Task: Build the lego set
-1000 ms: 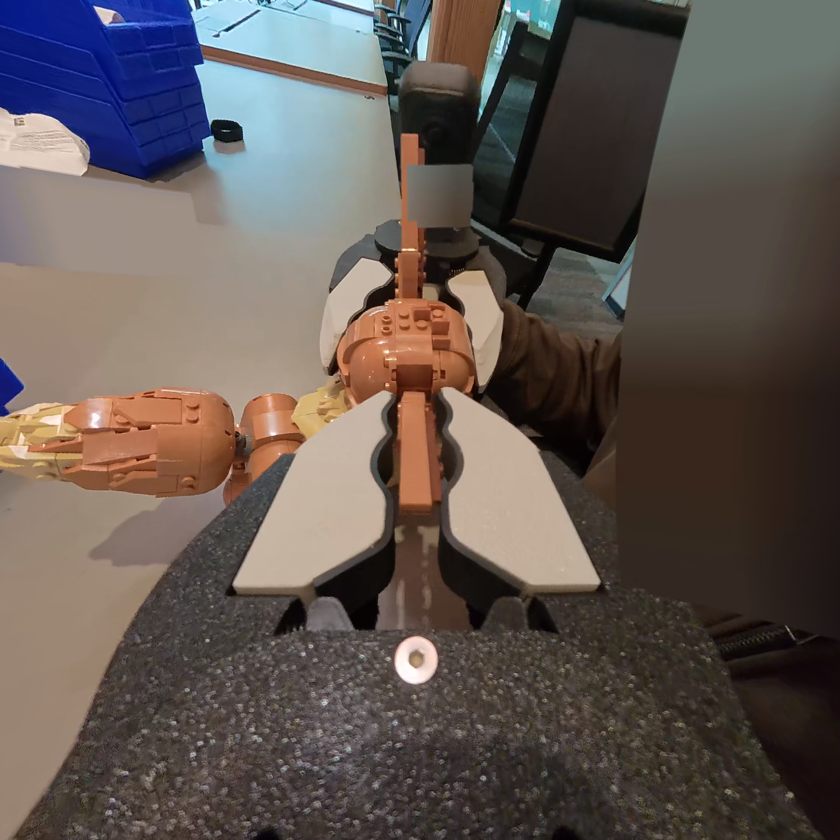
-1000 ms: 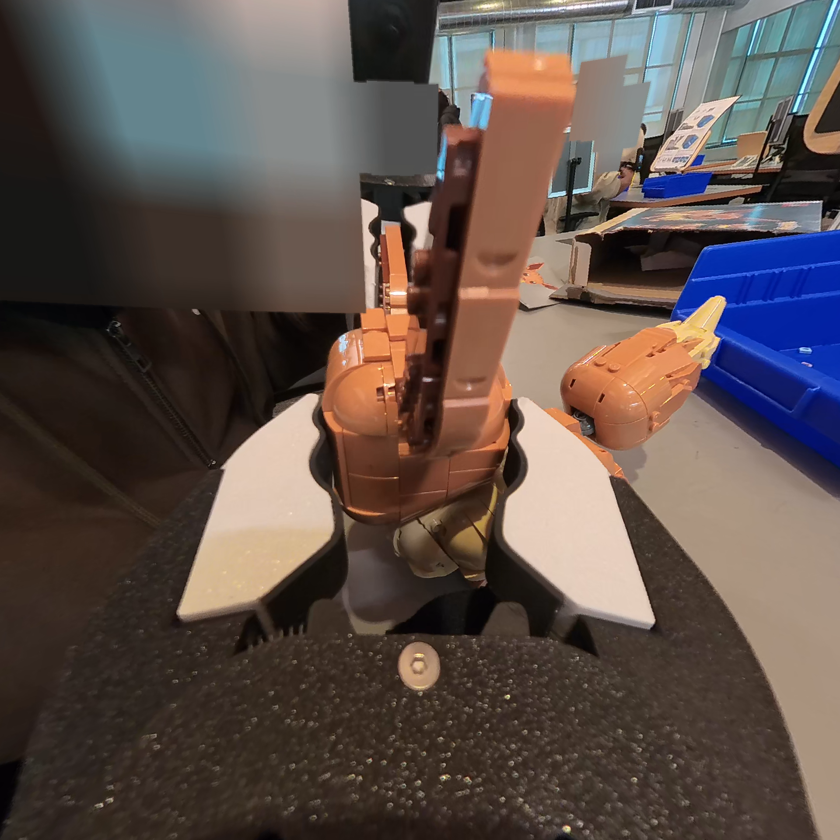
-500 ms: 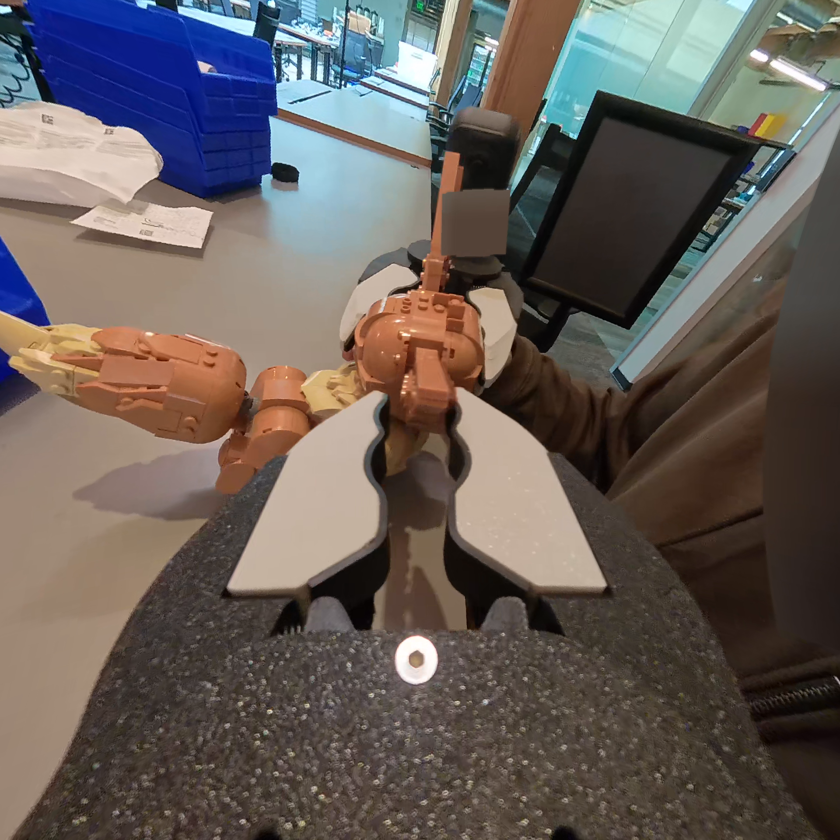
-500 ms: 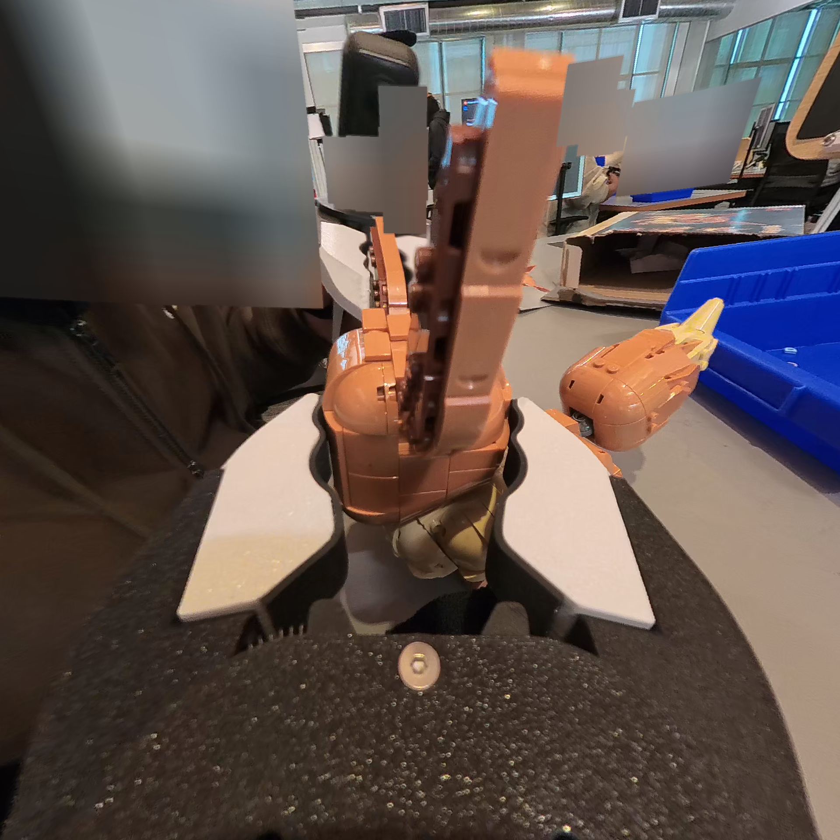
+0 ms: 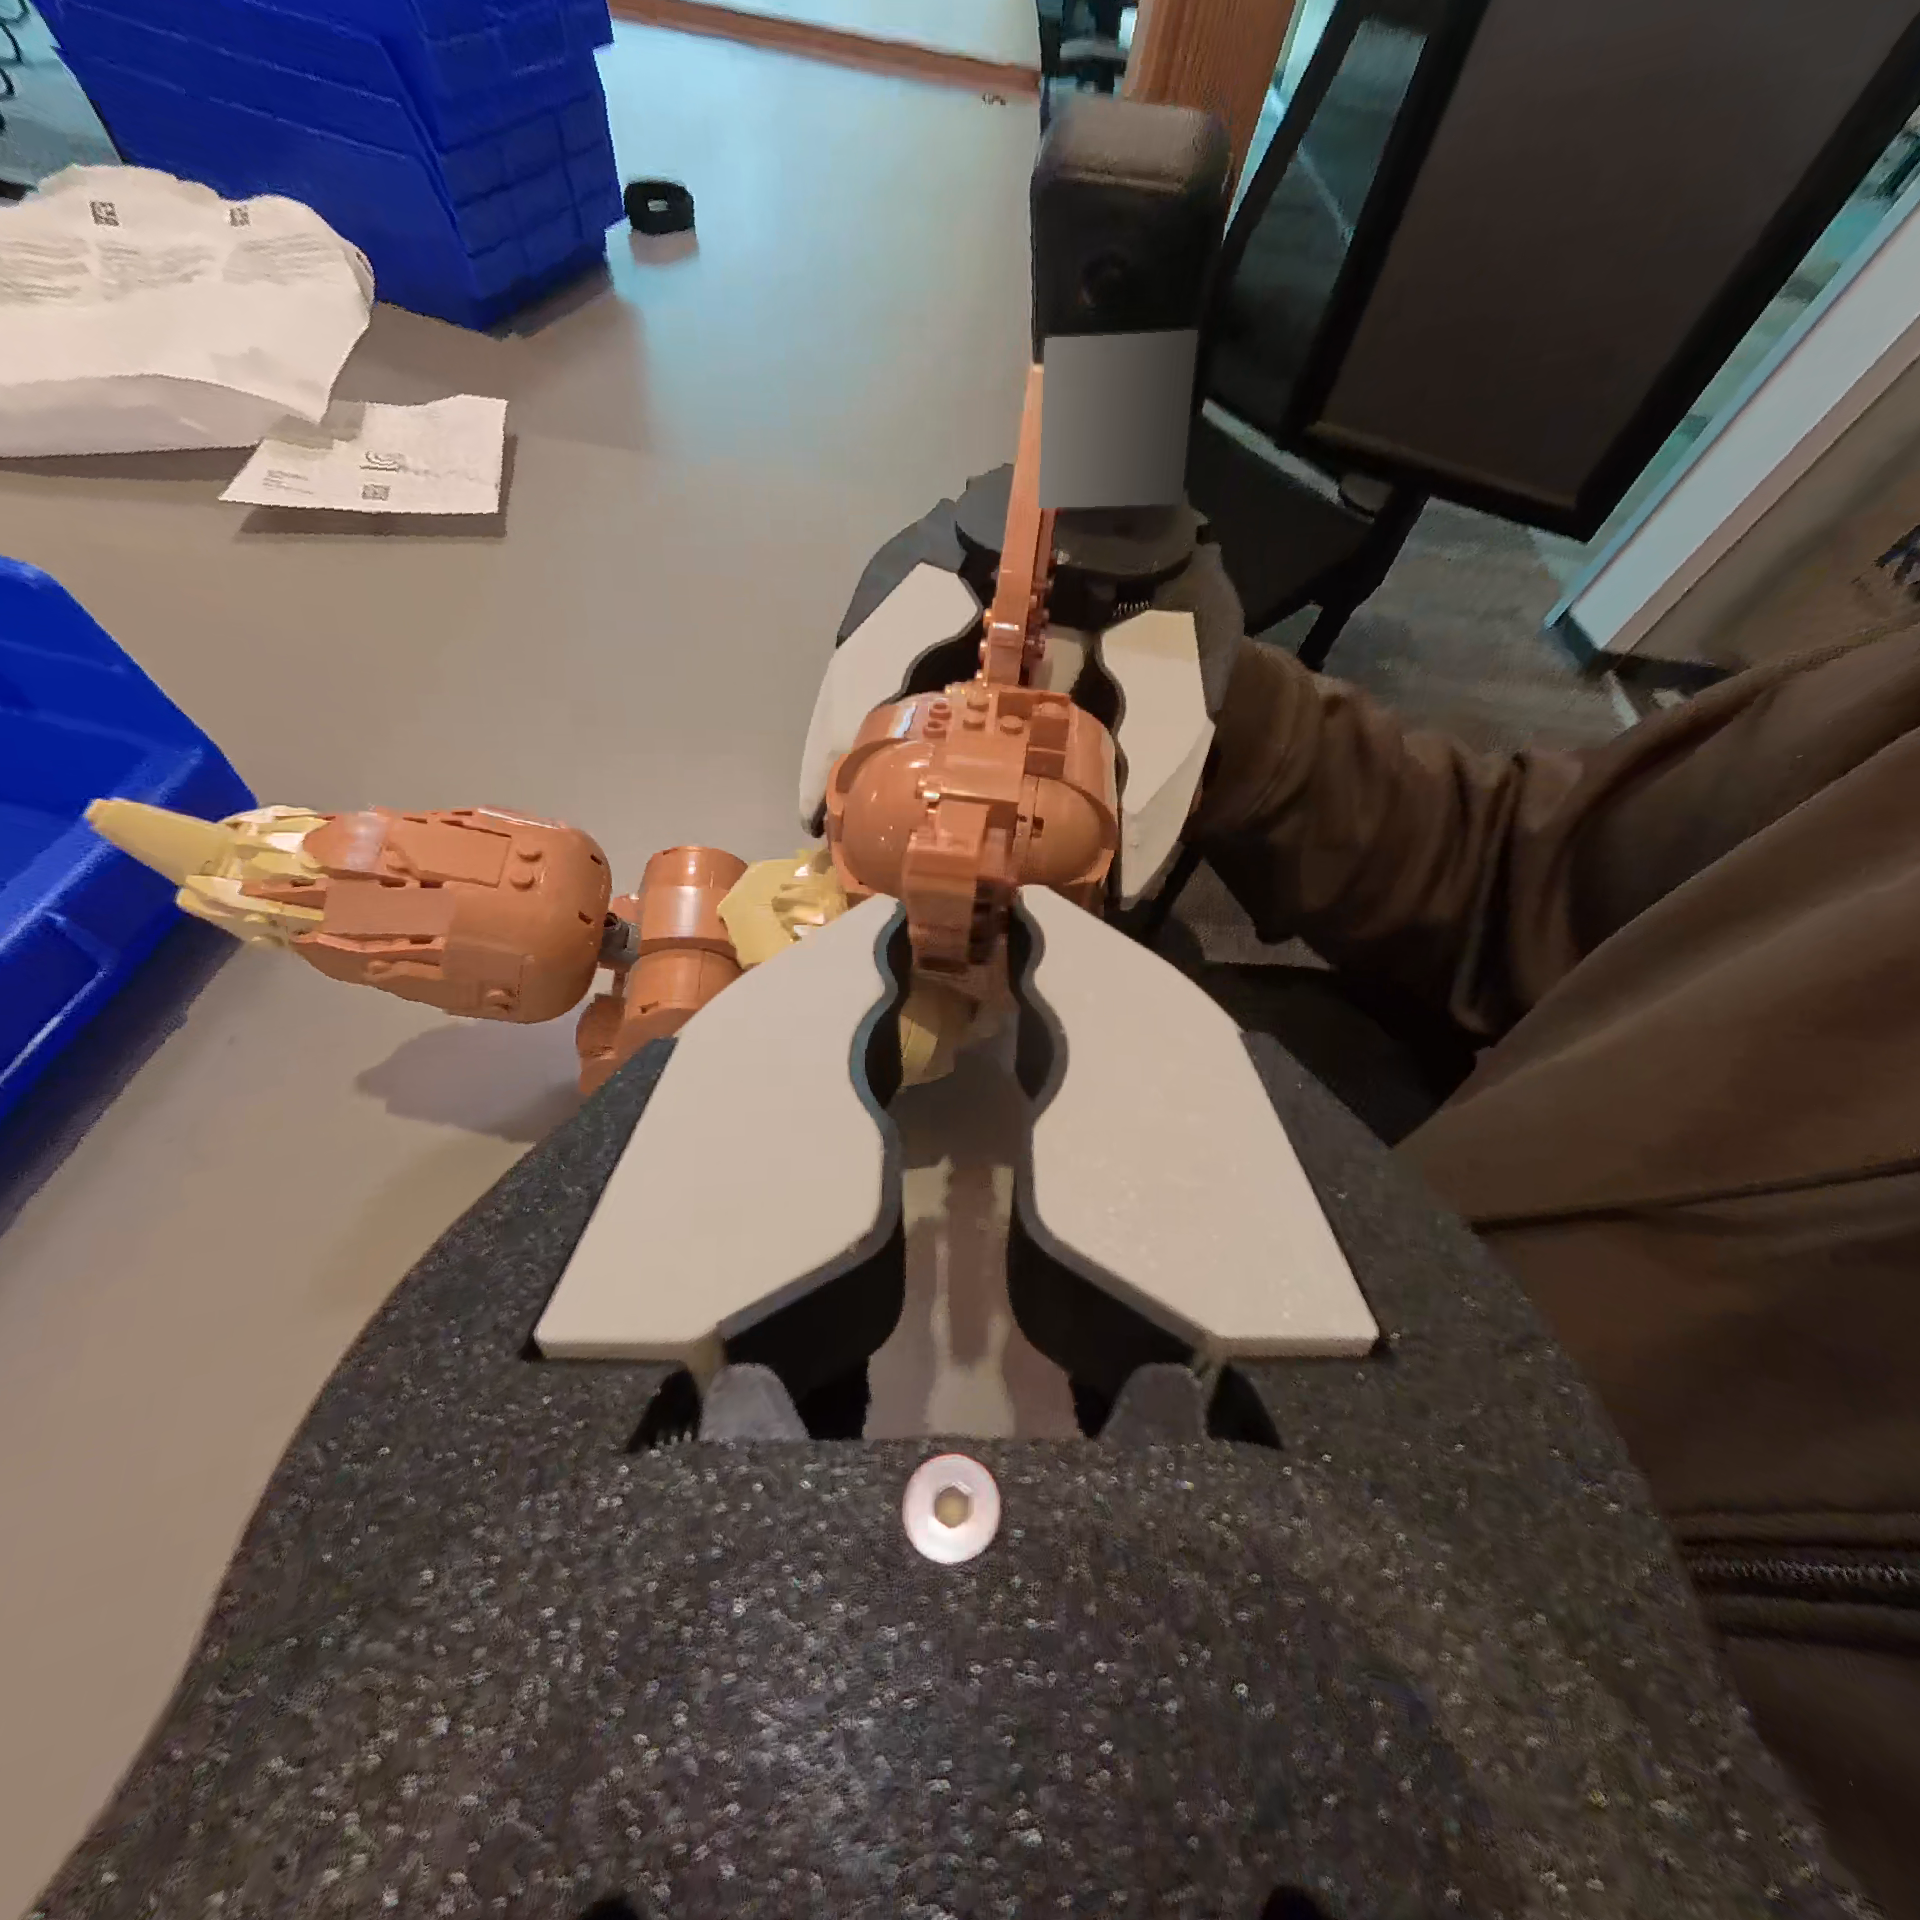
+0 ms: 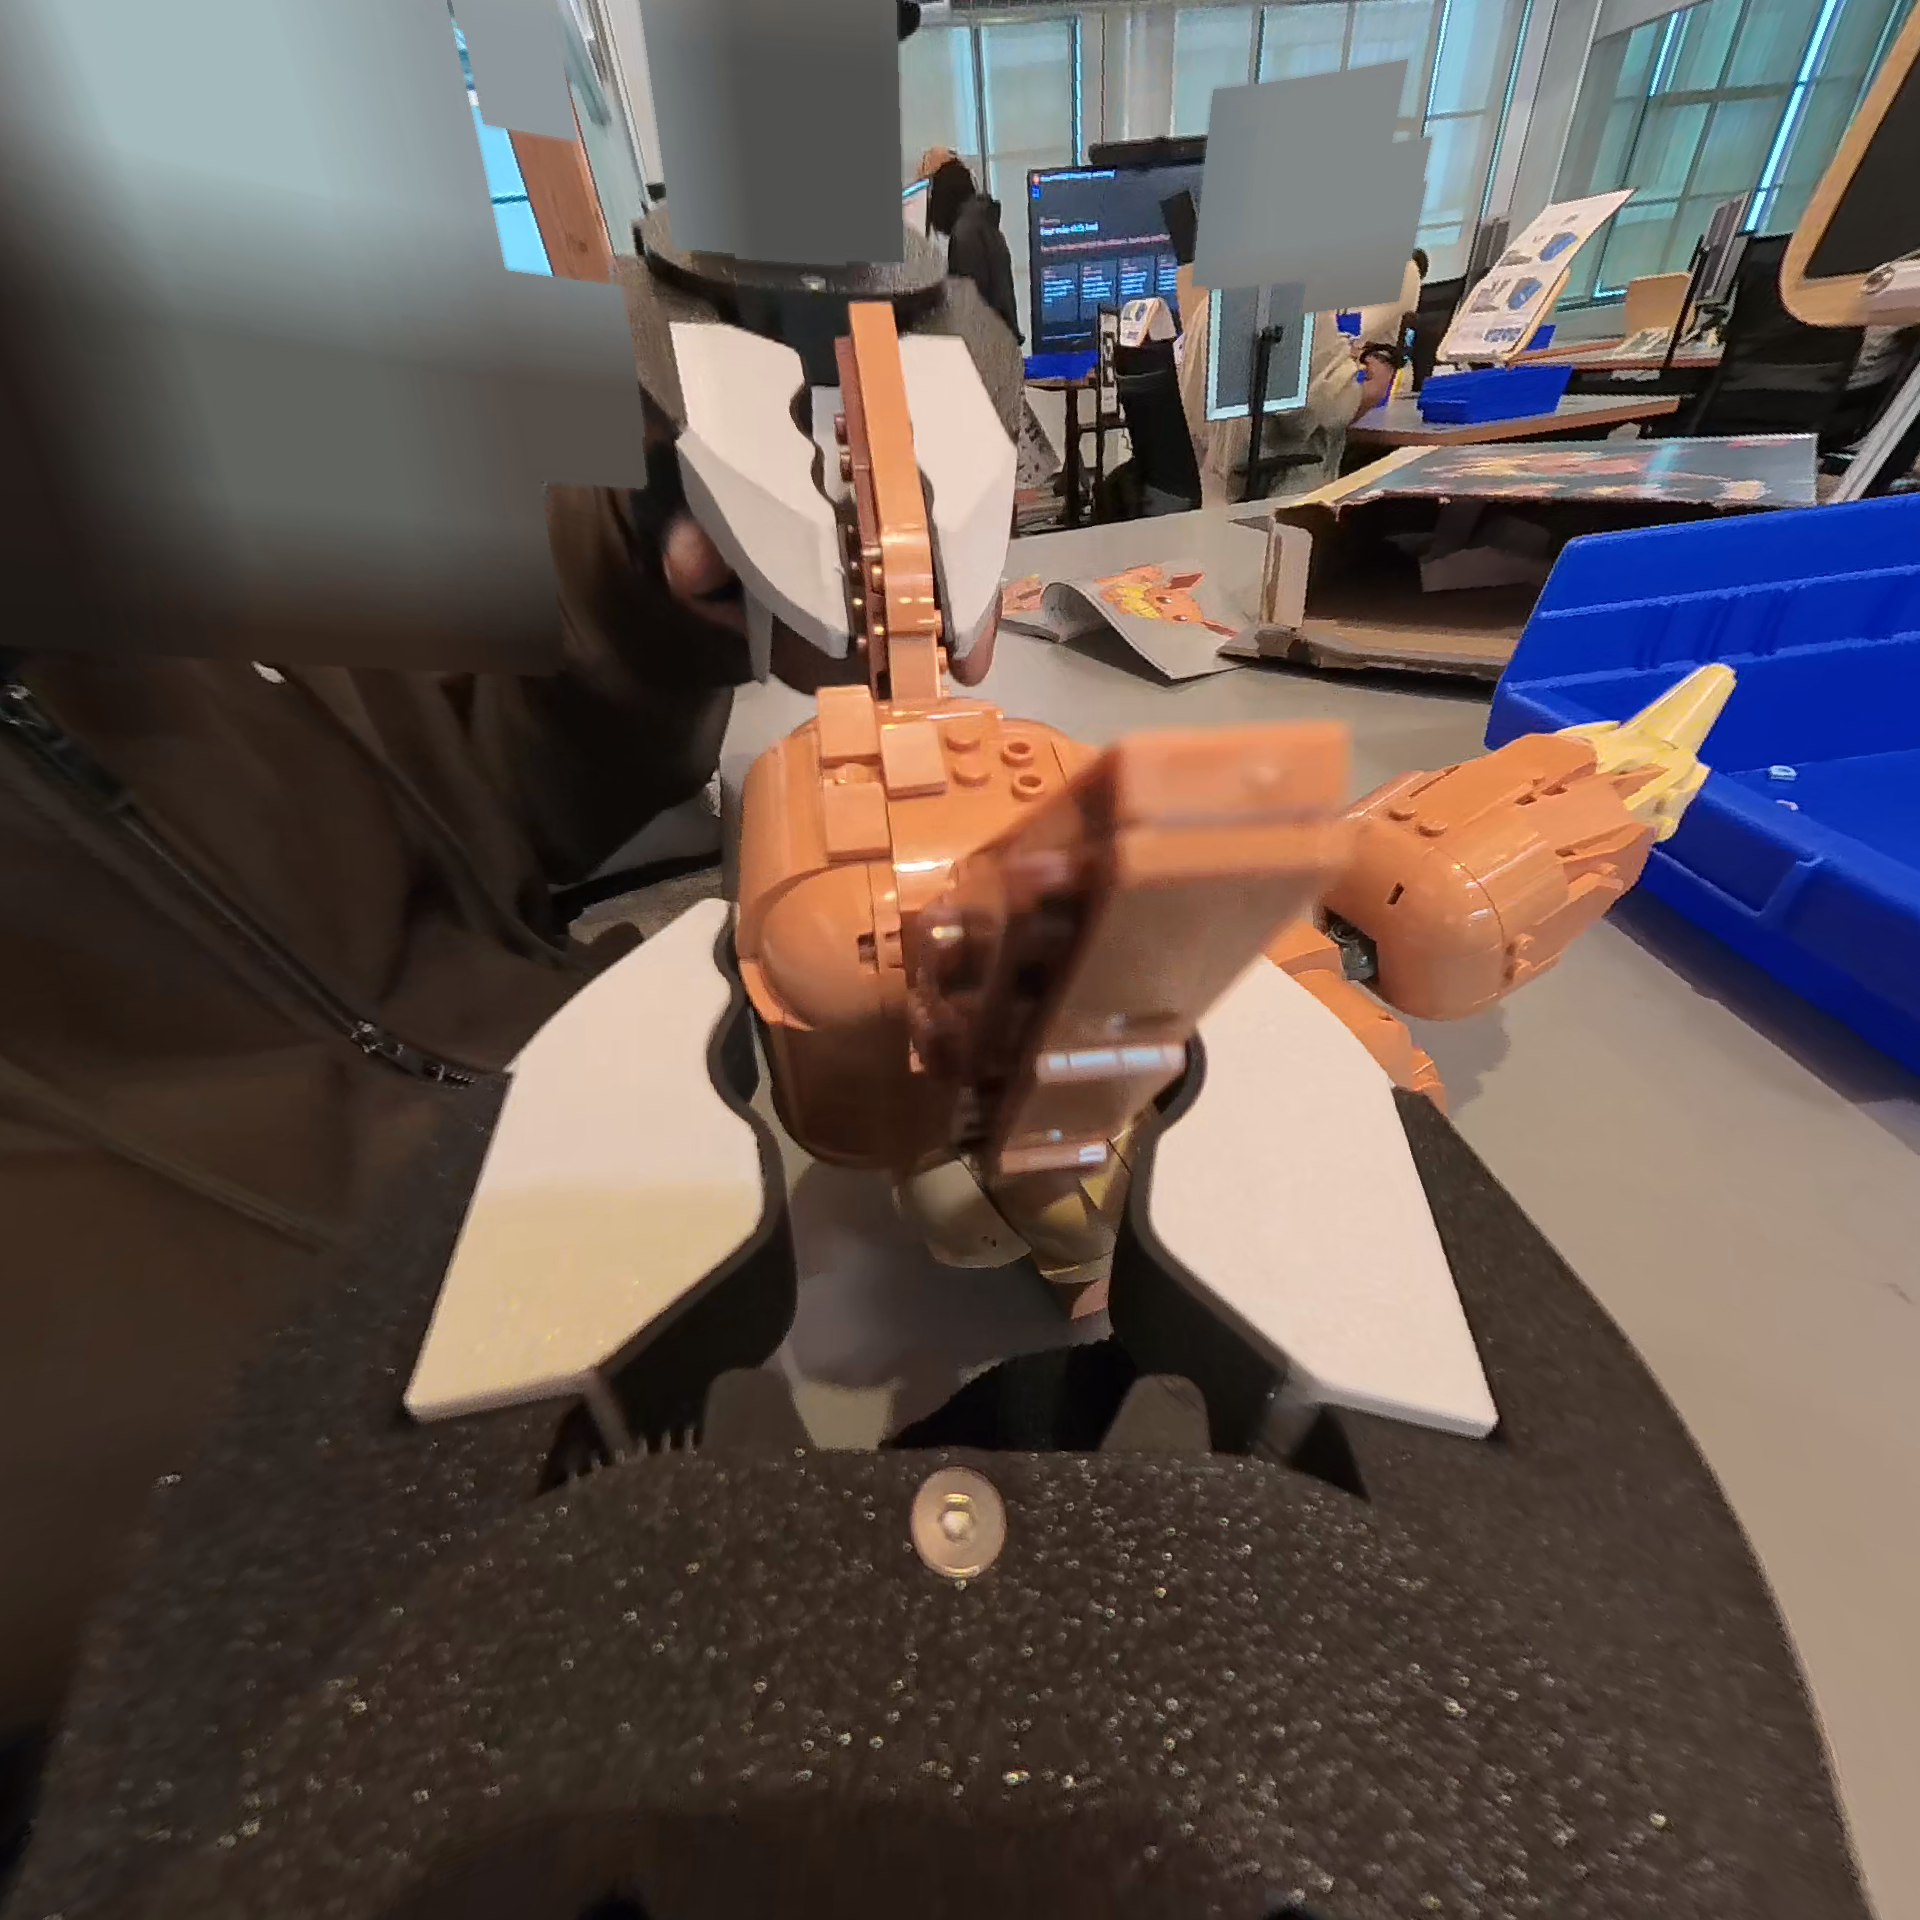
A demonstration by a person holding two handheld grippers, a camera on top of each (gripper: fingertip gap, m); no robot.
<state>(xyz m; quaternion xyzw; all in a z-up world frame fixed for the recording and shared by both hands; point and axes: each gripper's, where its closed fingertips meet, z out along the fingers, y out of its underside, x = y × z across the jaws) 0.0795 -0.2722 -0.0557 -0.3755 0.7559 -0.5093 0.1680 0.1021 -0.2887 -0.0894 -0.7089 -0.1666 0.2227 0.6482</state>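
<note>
A brown brick-built animal figure is held over the grey table [image 5: 644,582]. My right gripper [image 6: 951,1049] is shut on its rounded head [image 6: 821,935], a pad on each side; it also shows in the left wrist view [image 5: 1008,727] around the head [image 5: 935,790]. My left gripper [image 5: 956,935] is shut on one flat brown ear [image 5: 948,883] close to the head. The right wrist view shows the left gripper [image 6: 883,582] with that ear [image 6: 883,468] between its fingers. The other ear [image 6: 1153,894] leans to the right. The cream-tipped tail [image 5: 416,904] sticks out sideways.
Blue bins stand at the left [image 5: 73,831] and back left [image 5: 395,135], with white papers [image 5: 166,312] between them. In the right wrist view there is a blue bin [image 6: 1745,769], a cardboard box [image 6: 1403,592] and a booklet [image 6: 1132,613]. A person's brown sleeve [image 5: 1455,852] is at the right. Across from one pair of fingers to the other is roughly 5 centimetres.
My left gripper slid back along the ear, loosened, and closed again on it near the head. The near ear in the right wrist view has tipped from upright over to the right.
</note>
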